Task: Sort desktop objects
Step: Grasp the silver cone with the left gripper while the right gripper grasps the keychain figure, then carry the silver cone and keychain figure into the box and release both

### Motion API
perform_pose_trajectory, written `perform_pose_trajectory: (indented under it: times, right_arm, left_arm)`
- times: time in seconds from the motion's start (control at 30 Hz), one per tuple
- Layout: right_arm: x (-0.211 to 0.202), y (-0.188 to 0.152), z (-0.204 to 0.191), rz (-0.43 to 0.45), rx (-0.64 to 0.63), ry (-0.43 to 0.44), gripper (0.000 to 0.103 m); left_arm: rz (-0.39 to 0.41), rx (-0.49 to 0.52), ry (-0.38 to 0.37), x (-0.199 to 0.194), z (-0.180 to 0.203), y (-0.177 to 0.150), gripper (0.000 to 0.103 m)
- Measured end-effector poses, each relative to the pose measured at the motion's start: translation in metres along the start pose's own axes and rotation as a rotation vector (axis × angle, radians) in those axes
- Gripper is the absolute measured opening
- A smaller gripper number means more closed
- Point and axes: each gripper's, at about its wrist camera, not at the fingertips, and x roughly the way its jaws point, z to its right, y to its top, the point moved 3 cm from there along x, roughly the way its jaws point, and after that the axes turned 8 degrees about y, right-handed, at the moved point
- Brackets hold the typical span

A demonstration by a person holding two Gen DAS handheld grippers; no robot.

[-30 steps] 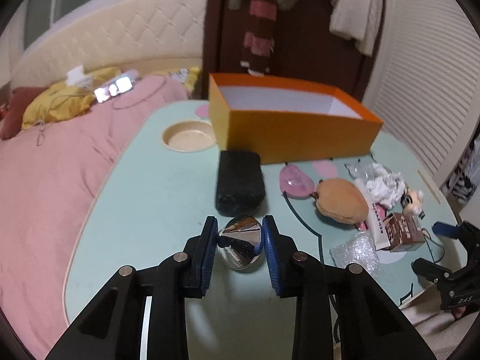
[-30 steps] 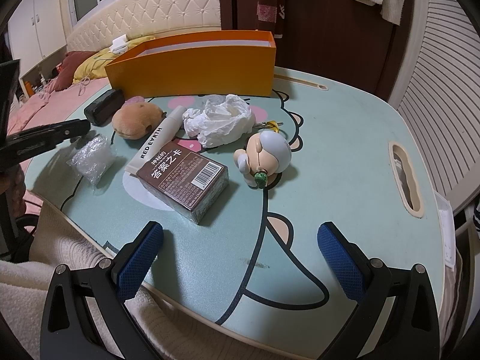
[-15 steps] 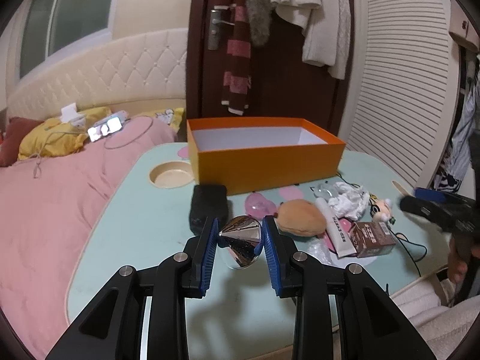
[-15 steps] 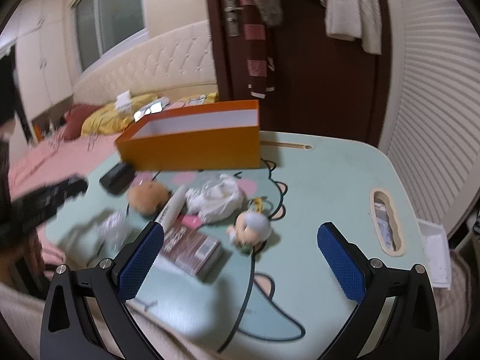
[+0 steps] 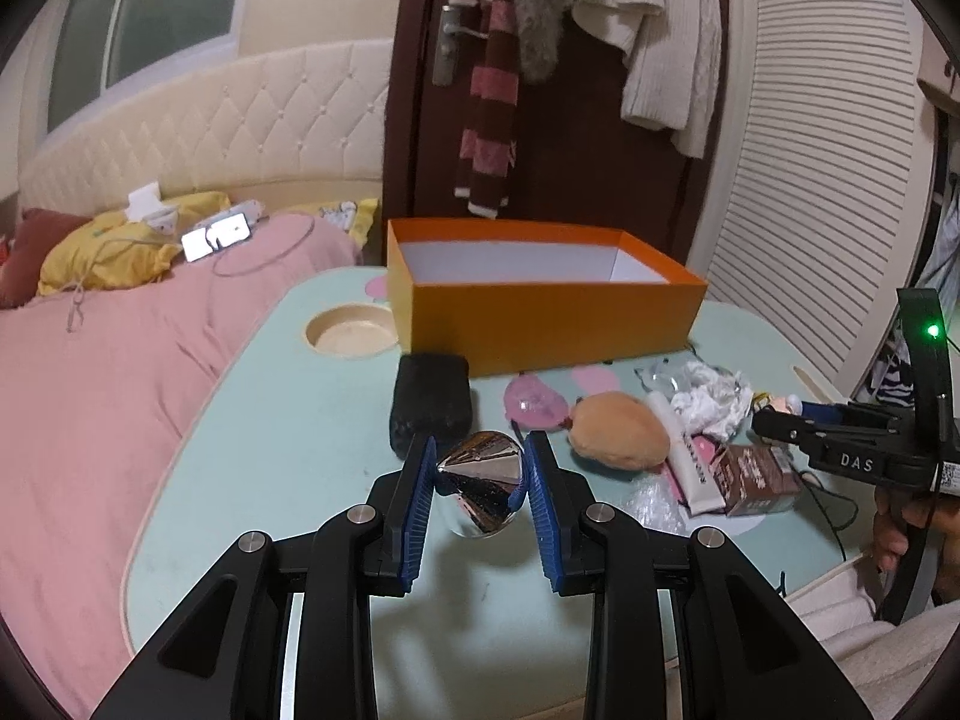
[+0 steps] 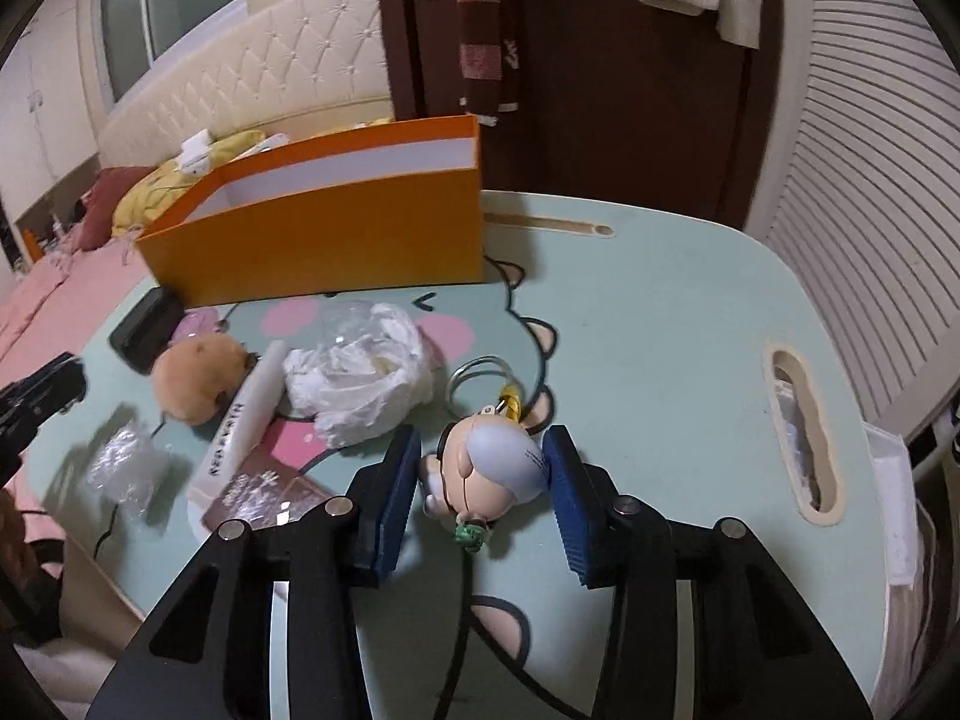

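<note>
The left gripper (image 5: 480, 483) pinches a shiny silver cone-shaped object (image 5: 480, 477) between its blue fingers (image 5: 420, 501), both pads pressed against its sides, the piece held just above the mint-green counter (image 5: 270, 456). The right gripper (image 6: 477, 495) is closing: its fingers (image 6: 393, 495) flank a small figurine (image 6: 486, 474) with a pale blue-white head lying on the counter; the right pad sits against the head, while a narrow gap still shows on the left side. A yellow clasp and a wire ring (image 6: 480, 375) lead off the figurine's far end.

Writing that reads: "DAS" on the side of the right gripper as the left camera sees it; a white tube (image 6: 243, 420) carries lettering that cannot be read here; the brown box (image 5: 753, 471) next to it has print too small to make out.

Beyond the left fingers lie a black pouch (image 5: 429, 402), a pink translucent piece (image 5: 534, 405), and a tan plush toy (image 5: 618, 429). Crumpled white plastic (image 6: 360, 375) lies just beyond the figurine, with a clear crinkled wrapper (image 6: 123, 465) near the counter's edge. An open orange box (image 5: 540, 294), white inside, stands at the counter's far side. A pink bed (image 5: 90, 390) lies beside the counter.
</note>
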Motion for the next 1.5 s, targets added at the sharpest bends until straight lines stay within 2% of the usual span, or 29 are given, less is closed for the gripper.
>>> perform_pose_trajectory:
  times: [0.13,0.23,0.43,0.53,0.63,0.73,0.83,1.03,1.17,1.27,1.5]
  right_arm:
    - [-0.011,0.006,0.0,0.045,-0.001,0.01,0.044]
    - [-0.023,0.022,-0.001,0.088,-0.005,0.031,0.044]
    - [-0.05,0.086,-0.013,0.214,-0.057,0.084,0.044]
    - [-0.049,0.119,-0.017,0.248,-0.073,0.103,0.044]
    - [-0.035,0.146,-0.022,0.256,-0.089,0.118,0.044]
    - [-0.008,0.167,-0.026,0.222,-0.094,0.135,0.044]
    - [0.02,0.175,-0.028,0.157,-0.081,0.156,0.044]
    - [0.073,0.17,-0.028,0.034,-0.062,0.159,0.044]
    - [0.096,0.161,-0.023,-0.019,-0.049,0.149,0.044]
    - [0.105,0.156,-0.018,-0.044,-0.027,0.155,0.044]
    - [0.105,0.155,-0.018,-0.029,-0.036,0.148,0.044]
  left_arm:
    - [0.031,-0.012,-0.006,-0.007,-0.004,0.017,0.029]
    - [0.056,-0.015,-0.011,-0.012,-0.007,0.038,0.029]
    - [0.111,-0.008,-0.045,-0.007,-0.01,0.102,0.029]
    - [0.108,0.003,-0.075,0.013,-0.003,0.135,0.029]
    - [0.089,0.039,-0.083,0.042,0.01,0.153,0.029]
    - [0.034,0.038,-0.093,0.077,0.019,0.159,0.029]
    - [-0.02,0.027,-0.099,0.105,0.024,0.154,0.029]
    - [-0.123,0.014,-0.104,0.146,0.025,0.138,0.029]
    - [-0.19,0.016,-0.073,0.162,0.023,0.124,0.029]
    - [-0.178,0.032,-0.052,0.163,0.021,0.121,0.029]
    - [-0.175,0.025,-0.054,0.163,0.02,0.121,0.029]
